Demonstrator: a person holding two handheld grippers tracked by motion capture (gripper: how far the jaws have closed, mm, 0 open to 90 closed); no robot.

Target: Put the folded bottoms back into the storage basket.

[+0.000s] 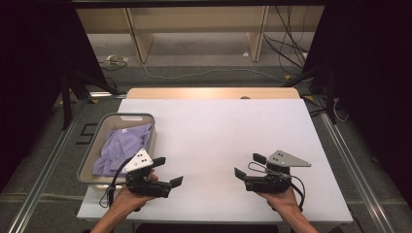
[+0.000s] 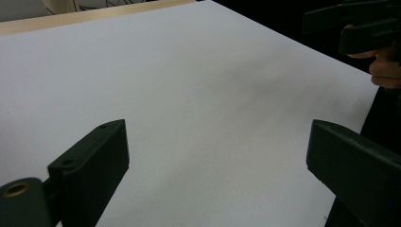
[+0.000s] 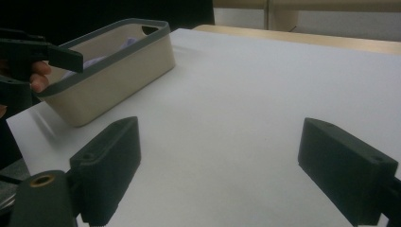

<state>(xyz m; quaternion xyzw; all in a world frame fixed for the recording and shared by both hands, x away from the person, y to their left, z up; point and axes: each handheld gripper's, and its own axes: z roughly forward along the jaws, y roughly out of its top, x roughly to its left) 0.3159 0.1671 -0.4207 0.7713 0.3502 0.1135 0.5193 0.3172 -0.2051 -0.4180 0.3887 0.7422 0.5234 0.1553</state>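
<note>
Item one, far left: a beige basket [image 1: 91,160] with a grey rim, standing on the near-left part of the white table [image 1: 218,141]. Inside lies a crumpled lavender cloth [image 1: 121,145], heaped loosely and reaching up the far wall. It appears parked there as stock waiting to be taken out; nothing touches it.

Item two: the left gripper [image 1: 167,171], held low in the person's left hand [image 1: 130,196], just beside the basket's near-right corner. Its jaws stand wide apart with nothing between them and point inward across the table rather than at the cloth. From the left gripper view, bare tabletop lies between the two black jaws. The pose reads as a ready stance, not a reach.

Item three: the middle of the table, a plain white sheet, seemingly kept free as the working area.

Item four: the right gripper [image 1: 247,165], in the right hand [image 1: 282,199], well apart from the basket, mirroring the left. Jaws likewise spread and empty; the right gripper view looks across towards the basket [image 3: 111,71]. The grey plate [image 1: 287,158] sits on top.

Judgement: work not yet begun; the cloth is nearest the left gripper.
</note>
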